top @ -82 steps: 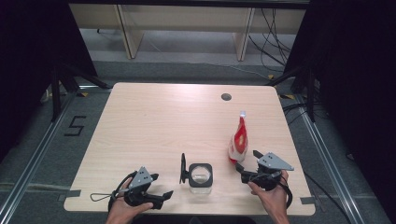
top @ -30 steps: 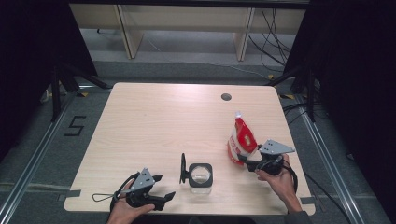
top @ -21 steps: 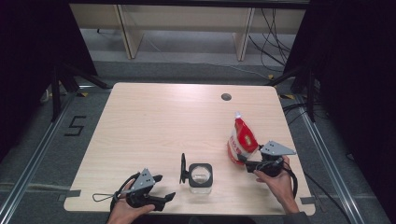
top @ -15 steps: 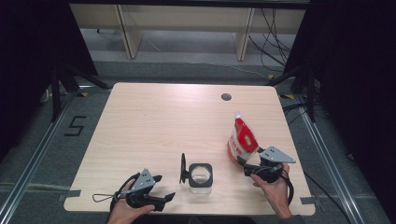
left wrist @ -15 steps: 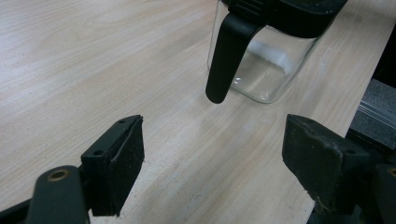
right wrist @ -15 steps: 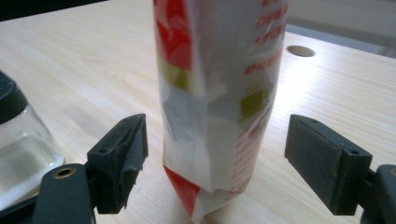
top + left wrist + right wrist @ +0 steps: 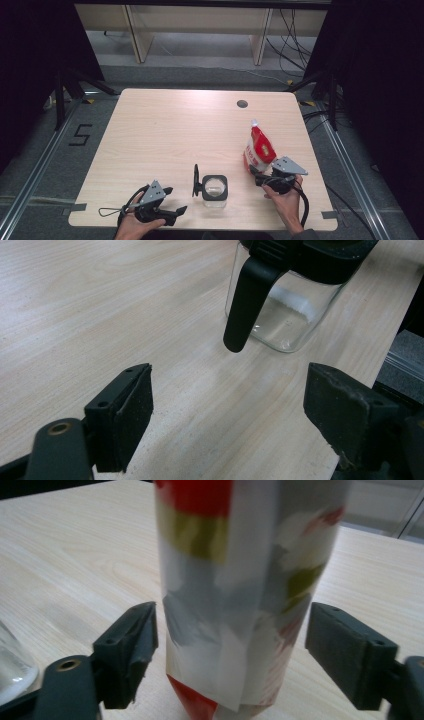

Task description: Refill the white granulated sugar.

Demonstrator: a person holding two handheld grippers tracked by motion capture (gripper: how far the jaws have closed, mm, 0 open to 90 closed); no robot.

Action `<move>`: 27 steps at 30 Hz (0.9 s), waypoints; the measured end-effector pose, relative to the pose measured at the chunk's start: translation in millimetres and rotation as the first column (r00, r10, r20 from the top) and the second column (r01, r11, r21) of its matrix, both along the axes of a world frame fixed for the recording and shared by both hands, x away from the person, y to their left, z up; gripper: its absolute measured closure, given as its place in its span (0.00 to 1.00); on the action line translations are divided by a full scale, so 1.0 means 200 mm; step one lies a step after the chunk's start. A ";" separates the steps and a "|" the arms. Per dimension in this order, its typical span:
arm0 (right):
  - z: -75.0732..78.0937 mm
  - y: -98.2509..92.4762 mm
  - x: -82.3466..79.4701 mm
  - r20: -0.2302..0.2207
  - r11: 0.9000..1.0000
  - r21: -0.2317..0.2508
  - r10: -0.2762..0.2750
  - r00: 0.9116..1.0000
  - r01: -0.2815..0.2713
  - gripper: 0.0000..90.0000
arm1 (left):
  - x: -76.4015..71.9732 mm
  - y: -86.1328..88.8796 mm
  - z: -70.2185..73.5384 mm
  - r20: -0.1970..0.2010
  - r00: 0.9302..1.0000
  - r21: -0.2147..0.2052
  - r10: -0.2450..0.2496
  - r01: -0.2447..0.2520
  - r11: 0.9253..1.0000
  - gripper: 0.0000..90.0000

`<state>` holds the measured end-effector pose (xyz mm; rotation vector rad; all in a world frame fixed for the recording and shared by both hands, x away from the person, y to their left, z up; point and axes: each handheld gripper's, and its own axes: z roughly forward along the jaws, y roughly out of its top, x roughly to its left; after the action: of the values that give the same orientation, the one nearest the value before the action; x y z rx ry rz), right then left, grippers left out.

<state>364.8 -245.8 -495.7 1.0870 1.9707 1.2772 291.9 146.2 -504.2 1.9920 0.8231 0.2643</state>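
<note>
Standing upright to the right of the glass jar, the red-and-white pouch, now straddled by the right tool, jaws just opening wide, pads clear; gripping and pouring yet to come; left tool waiting agape, left of jar handle

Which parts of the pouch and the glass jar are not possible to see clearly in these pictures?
- Red and white pouch: in the right gripper view its print is blurred and the top edge cuts it off; in the high view the text is too small.
- Glass jar: in the left gripper view the top edge cuts off its lid.
- Jar contents: too small in the high view.
</note>
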 end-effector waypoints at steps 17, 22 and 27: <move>-0.06 0.07 0.07 0.129 1.000 0.017 -0.018 0.992 0.016 0.30 | 0.00 -0.02 0.00 -0.011 1.000 -0.001 -0.008 0.008 1.000 0.21; -0.06 0.07 0.08 0.140 0.999 0.040 -0.023 0.990 0.017 0.32 | 0.00 -0.02 -0.01 -0.003 1.000 0.002 -0.014 0.014 1.000 0.21; -0.08 0.08 0.10 0.153 0.999 0.035 -0.039 0.987 0.034 0.32 | -0.01 -0.03 -0.01 -0.006 1.000 -0.006 -0.014 0.014 1.000 0.21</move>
<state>383.9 -228.8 -511.1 1.0039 1.8137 1.3364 290.8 140.7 -505.5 1.9925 0.8127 0.2479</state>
